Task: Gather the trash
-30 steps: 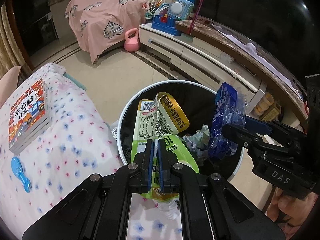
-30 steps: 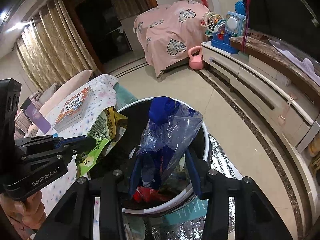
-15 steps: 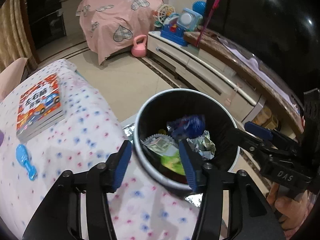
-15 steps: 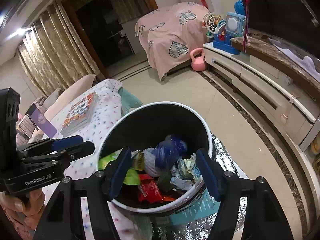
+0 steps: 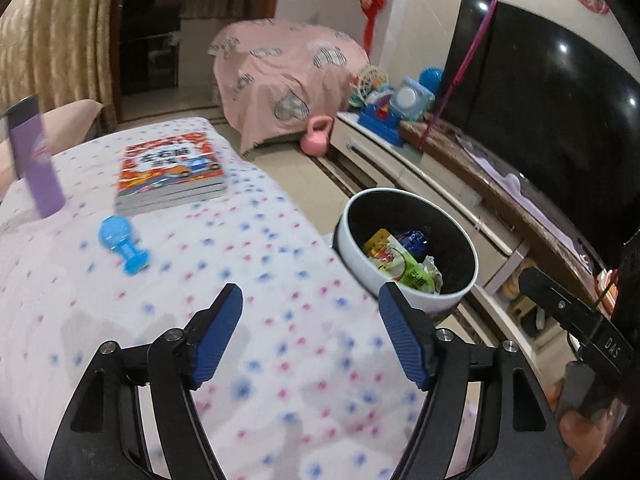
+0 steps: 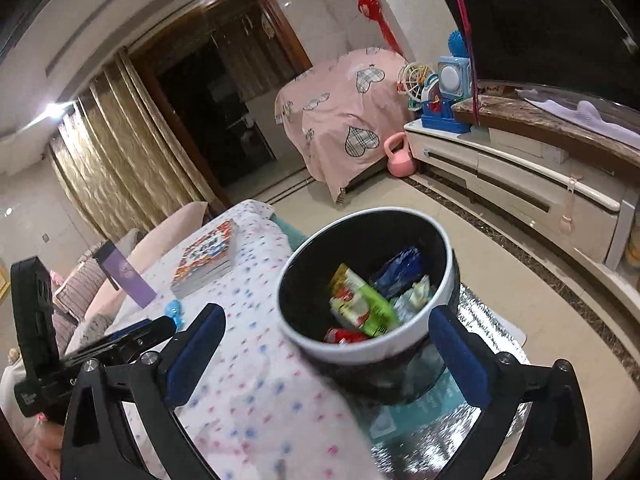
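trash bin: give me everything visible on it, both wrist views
The trash bin is round, upright and lidless, with a white rim and outer wall and a black interior. It stands on the floor beside the spotted-cloth table, over a silver foil mat. Inside lie a green snack bag, a blue wrapper, a red wrapper and crumpled pale scraps. Neither tongs touch it.
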`<state>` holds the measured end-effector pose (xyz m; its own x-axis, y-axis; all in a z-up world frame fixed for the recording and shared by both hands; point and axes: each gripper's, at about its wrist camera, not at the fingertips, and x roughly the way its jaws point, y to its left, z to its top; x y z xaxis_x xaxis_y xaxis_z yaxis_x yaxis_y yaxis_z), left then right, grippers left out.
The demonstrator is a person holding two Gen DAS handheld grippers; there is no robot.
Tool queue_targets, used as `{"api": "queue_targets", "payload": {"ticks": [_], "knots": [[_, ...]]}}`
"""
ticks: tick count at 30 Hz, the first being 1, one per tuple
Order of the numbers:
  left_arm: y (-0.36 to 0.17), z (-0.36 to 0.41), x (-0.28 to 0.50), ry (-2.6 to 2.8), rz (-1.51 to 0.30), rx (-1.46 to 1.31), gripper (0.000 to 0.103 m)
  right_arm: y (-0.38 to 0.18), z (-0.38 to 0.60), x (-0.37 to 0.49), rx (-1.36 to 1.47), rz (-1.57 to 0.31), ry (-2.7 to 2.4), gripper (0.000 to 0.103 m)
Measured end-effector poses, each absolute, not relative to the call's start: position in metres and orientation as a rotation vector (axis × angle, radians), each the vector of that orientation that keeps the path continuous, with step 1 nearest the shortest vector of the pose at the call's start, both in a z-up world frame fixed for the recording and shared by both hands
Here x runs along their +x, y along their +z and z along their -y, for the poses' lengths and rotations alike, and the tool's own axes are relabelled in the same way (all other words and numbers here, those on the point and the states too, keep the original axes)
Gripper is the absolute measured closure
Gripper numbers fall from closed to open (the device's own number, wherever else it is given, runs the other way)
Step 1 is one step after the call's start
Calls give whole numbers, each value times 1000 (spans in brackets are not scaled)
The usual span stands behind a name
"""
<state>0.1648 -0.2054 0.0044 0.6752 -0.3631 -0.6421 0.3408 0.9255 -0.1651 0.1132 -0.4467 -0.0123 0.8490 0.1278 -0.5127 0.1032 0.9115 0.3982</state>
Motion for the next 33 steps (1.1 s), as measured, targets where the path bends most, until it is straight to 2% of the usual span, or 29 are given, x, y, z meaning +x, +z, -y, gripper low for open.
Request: {"api": "queue_targets", "payload": {"ticks": [6, 8, 10, 16, 33], "knots": [[7, 172, 120, -349, -614, -41, 22, -10, 407, 82, 360, -510, -15, 0], [11, 164, 105, -322, -554, -34, 16, -5, 394, 71, 316, -472, -36, 0], [16, 157, 93, -285, -486, -33, 0, 5, 384, 60, 260, -403, -71, 0], [19, 141, 65, -206, -347, -6, 0, 23, 355, 32, 107, -239, -134, 0], [1, 124, 63, -121, -382, 14, 0, -3, 345, 26, 106, -238, -144, 0]]}}
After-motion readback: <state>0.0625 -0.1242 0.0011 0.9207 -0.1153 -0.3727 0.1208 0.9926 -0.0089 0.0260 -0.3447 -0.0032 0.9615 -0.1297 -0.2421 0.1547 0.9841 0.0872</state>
